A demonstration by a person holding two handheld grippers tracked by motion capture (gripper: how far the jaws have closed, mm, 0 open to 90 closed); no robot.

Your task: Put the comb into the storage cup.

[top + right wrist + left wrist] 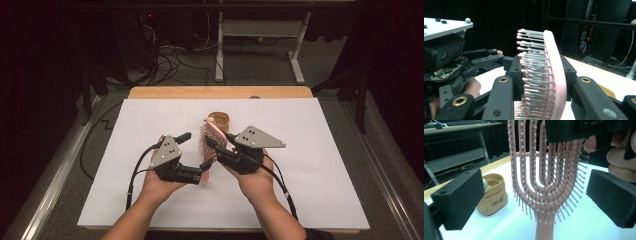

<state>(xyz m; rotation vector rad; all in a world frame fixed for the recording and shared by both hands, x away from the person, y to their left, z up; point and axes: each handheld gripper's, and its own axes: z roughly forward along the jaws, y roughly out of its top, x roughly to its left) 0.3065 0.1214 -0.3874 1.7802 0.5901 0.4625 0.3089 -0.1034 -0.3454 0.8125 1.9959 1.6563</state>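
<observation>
Pink bristles face the left claw [198,150], whose jaws stand wide apart on either side of the hairbrush [208,141] without touching it. In the left gripper view the hairbrush [544,177] rises between the two black pads, its vented head of curved ribs upright and its handle dropping out of the bottom of the picture.

The right claw [216,141] is clamped on the hairbrush head: in the right gripper view its jaws press the head from both sides, one on the bristle side and one on the smooth pink back, and the hairbrush [544,75] stands edge-on between them. The left claw [496,58] shows beyond it, on the bristle side.

From the high view the hairbrush is held up above the middle of the white surface [310,165], between the two hands and a little nearer the far edge than the near one. Just beyond it, toward the far edge, a small tan pouch [219,120] stands open on the surface; in the left gripper view the pouch [494,197] carries lettering too small to read and holds a pale rounded thing at its rim.
</observation>
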